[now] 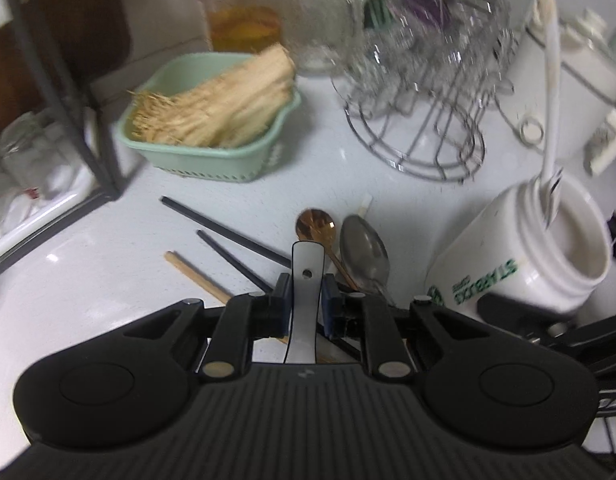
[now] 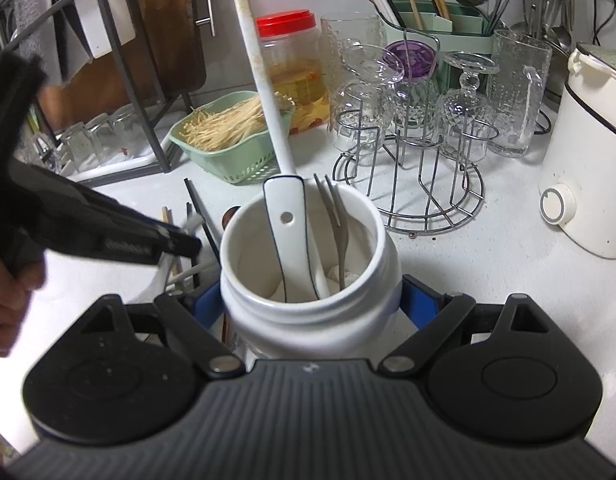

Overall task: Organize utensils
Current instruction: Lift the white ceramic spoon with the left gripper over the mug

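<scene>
- Two grippers in play: left gripper has its blue pads clamped on the handle of a white ceramic spoon, handle end with the hole pointing away from the camera.
- Right gripper grips the white jar around its body, mouth up and tilted a little toward the left hand.
- Jar already holds another white spoon, a metal fork and a long white utensil handle.
- Key relation: in the left wrist view the jar sits to the right of the held spoon and near it; the spoon's long axis runs along the fingers, so it likely needs to swing right and tip bowl-down over the mouth.
- Still loose on the white counter just ahead of the left gripper: gold spoon, steel spoon, black chopsticks, wooden chopstick.
- Left hand is the nearer to all of these.
- Risk, judged: spoon clipping the jar rim or the fork.
</scene>
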